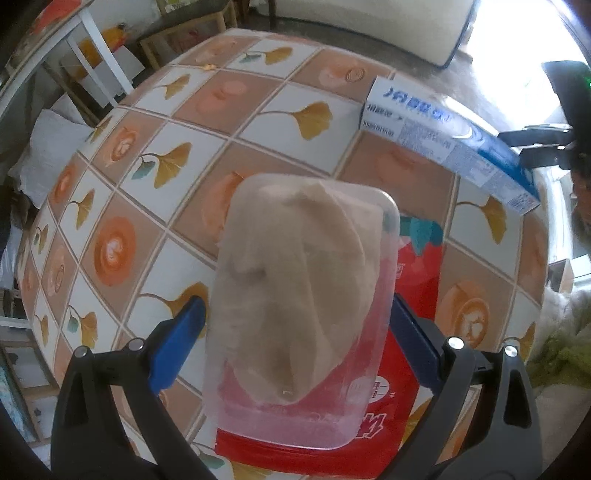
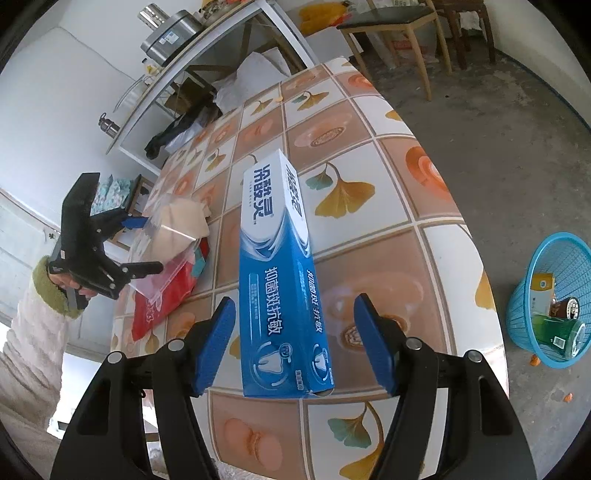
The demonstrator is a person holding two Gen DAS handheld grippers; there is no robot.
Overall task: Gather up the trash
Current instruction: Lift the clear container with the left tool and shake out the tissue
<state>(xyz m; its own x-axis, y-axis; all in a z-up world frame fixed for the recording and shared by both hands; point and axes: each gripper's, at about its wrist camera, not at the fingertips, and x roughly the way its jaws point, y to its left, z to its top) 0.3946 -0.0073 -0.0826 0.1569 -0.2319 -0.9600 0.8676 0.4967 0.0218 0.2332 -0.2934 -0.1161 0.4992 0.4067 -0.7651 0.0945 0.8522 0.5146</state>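
Note:
My left gripper [image 1: 295, 325] is shut on a clear plastic container [image 1: 303, 295] with beige crumpled paper inside, held above a red packet [image 1: 402, 373] on the patterned table [image 1: 177, 155]. The container [image 2: 166, 243] and left gripper [image 2: 142, 243] also show in the right wrist view. My right gripper [image 2: 293, 341] is open, its blue pads on either side of the near end of a blue and white toothpaste box [image 2: 277, 273] lying on the table [image 2: 369, 177], not touching it. The box also shows in the left wrist view [image 1: 443, 140].
A blue plastic basket [image 2: 546, 295] with several items inside stands on the floor right of the table. Wooden chairs [image 2: 399, 33] stand beyond the far end. A white shelf [image 2: 177, 74] with a metal pot is on the left.

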